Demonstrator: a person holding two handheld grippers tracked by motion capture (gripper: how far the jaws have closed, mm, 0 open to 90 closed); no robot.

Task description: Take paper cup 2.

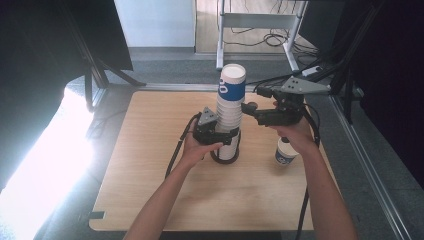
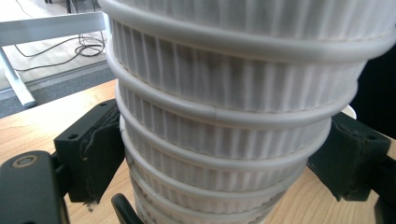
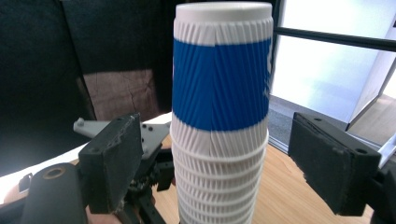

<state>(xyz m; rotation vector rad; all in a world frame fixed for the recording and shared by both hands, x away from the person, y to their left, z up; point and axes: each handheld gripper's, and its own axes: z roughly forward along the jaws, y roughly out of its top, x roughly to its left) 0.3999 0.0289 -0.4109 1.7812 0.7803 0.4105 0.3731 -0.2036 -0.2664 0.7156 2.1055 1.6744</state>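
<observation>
Ribbed white cups, nested into a tall stack (image 2: 224,121), are standing upright near the middle of the wooden table (image 1: 150,190), topped by a blue-banded cup (image 1: 232,85). Low down, the left gripper (image 1: 220,134) is clamping the stack, both pads pressing its sides. Higher up, the right gripper (image 1: 248,107) is reaching toward the top cup, jaws spread wide, touching nothing. Another cup (image 1: 285,152) is standing beside the right wrist.
</observation>
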